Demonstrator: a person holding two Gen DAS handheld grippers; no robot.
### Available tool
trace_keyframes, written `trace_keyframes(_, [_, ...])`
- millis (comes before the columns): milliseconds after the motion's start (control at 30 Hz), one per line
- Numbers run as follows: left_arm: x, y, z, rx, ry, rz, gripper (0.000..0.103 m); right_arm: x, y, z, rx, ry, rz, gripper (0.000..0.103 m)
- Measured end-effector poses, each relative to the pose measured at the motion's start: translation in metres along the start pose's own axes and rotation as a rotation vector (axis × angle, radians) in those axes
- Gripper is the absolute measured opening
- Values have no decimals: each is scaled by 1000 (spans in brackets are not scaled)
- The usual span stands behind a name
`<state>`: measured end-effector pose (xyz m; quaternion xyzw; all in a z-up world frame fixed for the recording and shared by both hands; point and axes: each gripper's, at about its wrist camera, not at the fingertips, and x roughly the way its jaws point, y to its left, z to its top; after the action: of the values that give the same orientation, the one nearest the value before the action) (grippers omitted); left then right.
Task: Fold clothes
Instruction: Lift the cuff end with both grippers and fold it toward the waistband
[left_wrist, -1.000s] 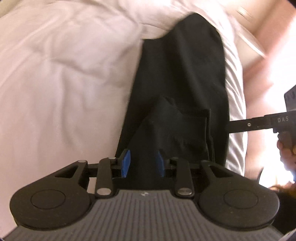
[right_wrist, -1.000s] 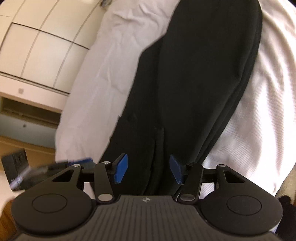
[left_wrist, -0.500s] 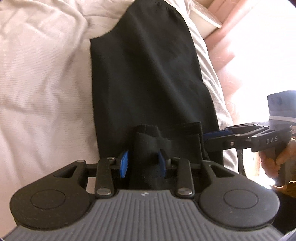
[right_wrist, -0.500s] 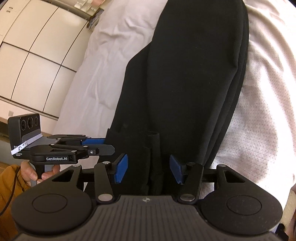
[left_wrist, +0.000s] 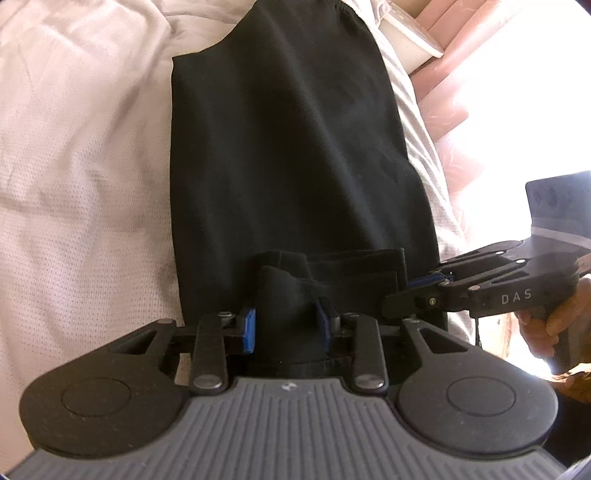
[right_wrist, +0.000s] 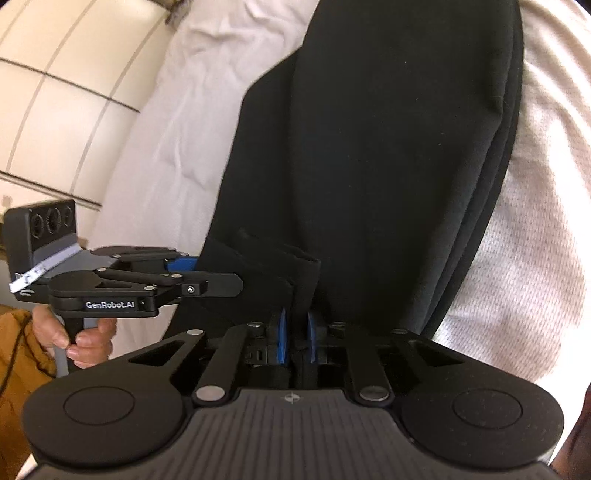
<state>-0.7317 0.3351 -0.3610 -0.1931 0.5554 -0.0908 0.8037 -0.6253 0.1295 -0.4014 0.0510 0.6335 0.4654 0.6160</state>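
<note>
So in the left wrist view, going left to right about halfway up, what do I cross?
White bedspread → black garment, lying flat on the bed → striped strip of bedding → pink curtain.

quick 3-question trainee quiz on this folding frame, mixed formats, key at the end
1. True or false: the right gripper has its pads closed on a fold of the black garment.
2. Multiple choice: the garment lies on (A) a wooden table, (B) white bedding, (C) a tiled floor.
3. Fill in: cloth bunched between the pads of the left gripper is the near ____ of the garment.

Key: 1 true; 2 B; 3 edge.
</note>
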Motion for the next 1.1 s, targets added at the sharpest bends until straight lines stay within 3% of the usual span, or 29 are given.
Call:
trace_keyframes(167, [4, -3, 2, 7, 14, 20, 27, 2, 8, 7, -29, 65, -92, 8])
trace_keyframes(367, [8, -4, 5, 7, 26, 37, 26, 13, 27, 15, -87, 127, -181, 7])
trace_keyframes(533, [11, -7, 6, 2, 29, 51, 25, 13, 31, 13, -114, 138, -194, 7])
trace_keyframes(700, [9, -13, 6, -7, 24, 77, 24, 11, 29, 11, -114, 137, -173, 6])
trace_keyframes(833, [1, -17, 5, -48, 10, 112, 24, 6, 16, 9, -74, 122, -101, 6])
trace_keyframes(1000, [-38, -24, -26, -214, -91, 185, 22, -8, -3, 3, -62, 76, 41, 9])
trace_keyframes(1100, [-63, -29, -52, -313, -147, 219, 22, -19, 4, 0, -121, 36, 89, 10])
